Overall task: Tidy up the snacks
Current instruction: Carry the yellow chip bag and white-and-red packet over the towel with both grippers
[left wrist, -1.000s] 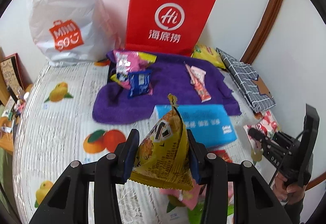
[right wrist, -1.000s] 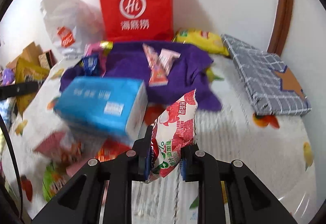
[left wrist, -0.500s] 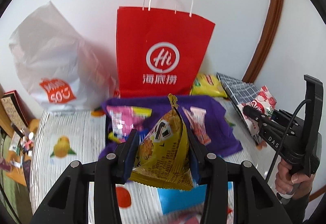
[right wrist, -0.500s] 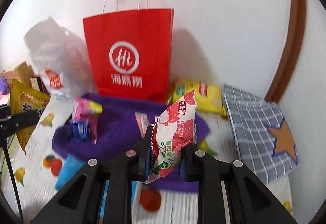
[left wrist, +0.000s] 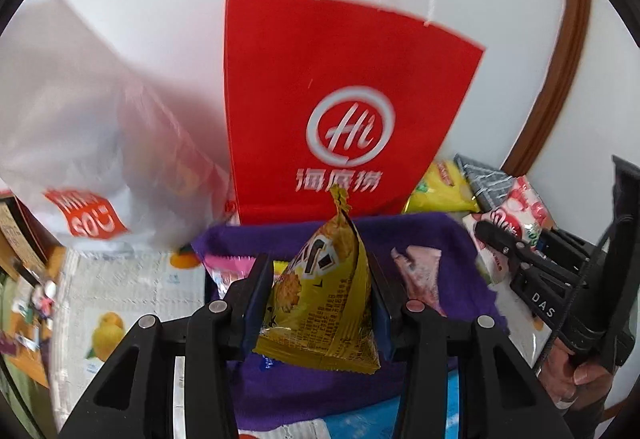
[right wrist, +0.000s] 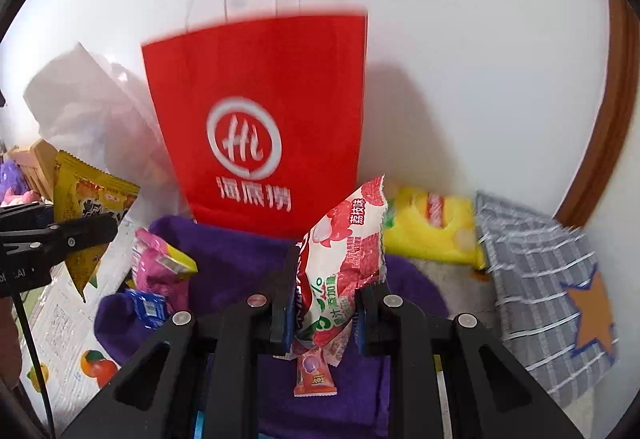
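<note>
My left gripper (left wrist: 320, 303) is shut on a yellow triangular snack packet (left wrist: 324, 299), held in the air in front of the red paper bag (left wrist: 340, 111). My right gripper (right wrist: 320, 307) is shut on a red-and-white lychee snack packet (right wrist: 340, 259), also raised before the red paper bag (right wrist: 256, 135). The right gripper (left wrist: 496, 239) shows at the right of the left wrist view with its packet (left wrist: 516, 215). The left gripper's fingers (right wrist: 80, 231) and yellow packet (right wrist: 88, 207) show at the left of the right wrist view.
A purple towel (right wrist: 240, 255) lies below with pink (right wrist: 160, 263), blue (right wrist: 148, 307) and small orange-pink (right wrist: 314, 375) snacks on it. A white plastic bag (left wrist: 80, 143) stands left of the red bag. A yellow chip bag (right wrist: 432, 231) and grey checked pouch (right wrist: 544, 279) lie right.
Both grippers have risen and moved toward the red bag with their packets still held. The bag now looms larger; the blue box has dropped almost out of view.
</note>
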### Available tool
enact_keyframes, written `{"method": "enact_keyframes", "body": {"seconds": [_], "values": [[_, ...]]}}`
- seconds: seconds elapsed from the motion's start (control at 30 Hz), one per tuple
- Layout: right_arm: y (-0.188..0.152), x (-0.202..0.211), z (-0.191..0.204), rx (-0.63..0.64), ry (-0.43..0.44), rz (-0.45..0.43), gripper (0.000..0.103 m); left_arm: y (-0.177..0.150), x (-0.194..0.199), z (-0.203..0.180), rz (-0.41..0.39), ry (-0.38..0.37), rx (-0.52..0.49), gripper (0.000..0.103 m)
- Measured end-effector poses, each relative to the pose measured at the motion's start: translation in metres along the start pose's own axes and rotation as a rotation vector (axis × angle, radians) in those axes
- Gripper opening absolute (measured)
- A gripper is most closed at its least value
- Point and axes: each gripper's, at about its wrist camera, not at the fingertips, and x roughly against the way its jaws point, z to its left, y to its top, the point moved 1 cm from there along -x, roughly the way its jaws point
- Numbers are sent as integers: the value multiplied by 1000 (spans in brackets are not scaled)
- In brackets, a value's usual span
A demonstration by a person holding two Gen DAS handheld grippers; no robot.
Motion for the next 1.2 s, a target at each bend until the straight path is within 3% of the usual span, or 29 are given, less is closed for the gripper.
{"method": "enact_keyframes", "body": {"seconds": [0.07, 0.4, 0.9, 1.2], "values": [[-4, -14, -2, 7, -14, 26, 22, 0, -15, 6, 44, 22, 2, 42], [-17, -35, -8, 48, 24, 87, 22, -1, -27, 41, 64, 23, 86, 42], [-15, -34, -14, 58, 2, 96, 23, -4, -25, 31, 65, 24, 61, 42], [-19, -47, -4, 94, -7, 165, 23, -4, -25, 29, 68, 25, 60, 42]]}}
